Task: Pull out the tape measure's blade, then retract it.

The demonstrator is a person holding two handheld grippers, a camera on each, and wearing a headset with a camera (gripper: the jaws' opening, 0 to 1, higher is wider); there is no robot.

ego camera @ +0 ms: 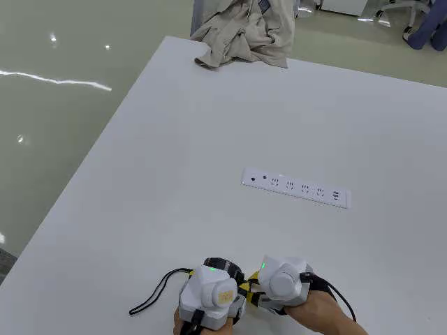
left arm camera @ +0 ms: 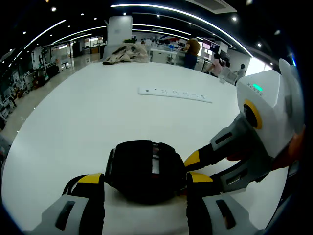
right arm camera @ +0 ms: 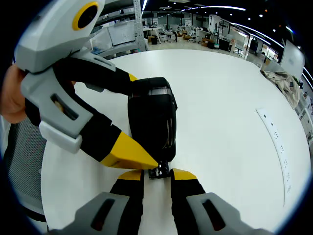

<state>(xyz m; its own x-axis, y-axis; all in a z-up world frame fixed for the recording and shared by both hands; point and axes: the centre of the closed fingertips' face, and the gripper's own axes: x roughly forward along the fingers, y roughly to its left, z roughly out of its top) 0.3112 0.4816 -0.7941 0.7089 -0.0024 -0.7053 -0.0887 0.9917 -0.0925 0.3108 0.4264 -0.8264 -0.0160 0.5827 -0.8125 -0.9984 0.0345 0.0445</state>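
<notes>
A black tape measure (left arm camera: 146,169) lies on the white table (ego camera: 209,139) at its near edge. My left gripper (left arm camera: 145,188) is shut on the case, with a yellow-tipped jaw on each side. My right gripper (right arm camera: 158,175) is shut on the small metal hook at the blade's end, right at the case's mouth (right arm camera: 159,171), and almost no blade shows. In the head view both grippers sit close together at the bottom, left gripper (ego camera: 216,280) and right gripper (ego camera: 255,287), with the tape measure (ego camera: 225,266) partly hidden between them. Its black wrist strap (ego camera: 155,296) trails to the left.
A white power strip (ego camera: 295,187) lies flat in the middle of the table, well beyond the grippers. A crumpled beige garment (ego camera: 241,31) sits at the far edge. The table's left edge (ego camera: 84,167) runs diagonally beside shiny floor. People stand in the far background (left arm camera: 193,49).
</notes>
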